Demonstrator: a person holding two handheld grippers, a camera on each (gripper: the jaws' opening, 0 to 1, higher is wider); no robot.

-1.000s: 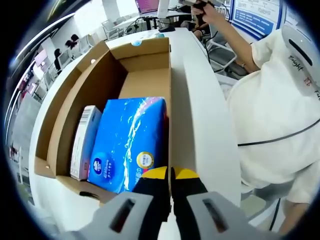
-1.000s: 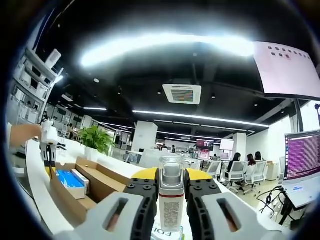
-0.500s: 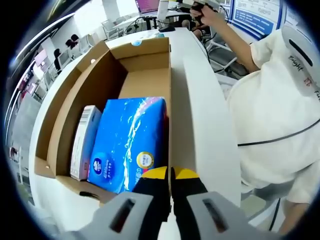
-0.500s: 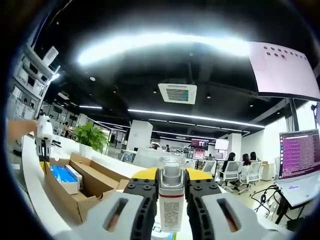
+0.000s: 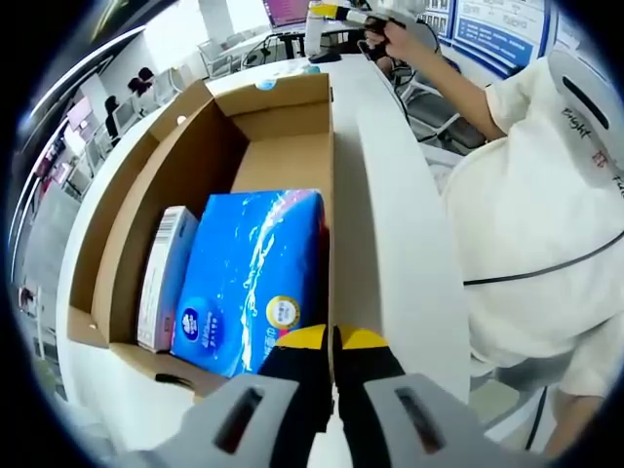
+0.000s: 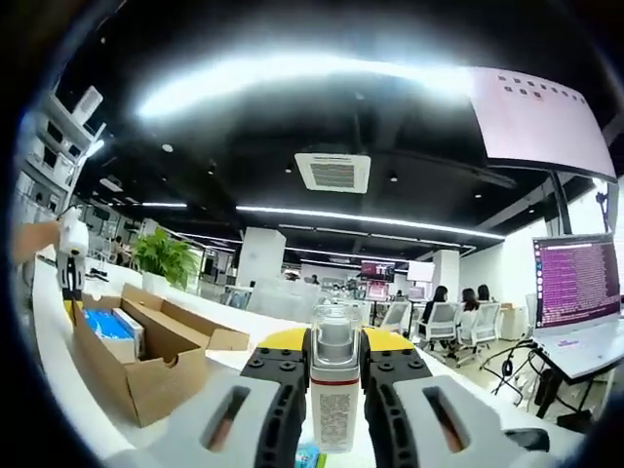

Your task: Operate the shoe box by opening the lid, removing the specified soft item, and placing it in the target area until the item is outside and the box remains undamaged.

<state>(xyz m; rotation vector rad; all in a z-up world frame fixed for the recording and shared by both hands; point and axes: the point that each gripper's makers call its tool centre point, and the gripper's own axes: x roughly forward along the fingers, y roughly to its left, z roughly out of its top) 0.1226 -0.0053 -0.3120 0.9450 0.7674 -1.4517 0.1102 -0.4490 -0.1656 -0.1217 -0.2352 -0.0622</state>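
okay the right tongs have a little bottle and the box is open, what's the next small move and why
Probably lower the right tongs and set the bottle down on the white table. They are shut on it, while the blue tissue pack still lies in the open cardboard box.

The shoe box (image 5: 210, 185) stood open-topped; its far half lay bare, while a blue tissue pack (image 5: 252, 278) and small carton (image 5: 163, 276) crowded the near end.
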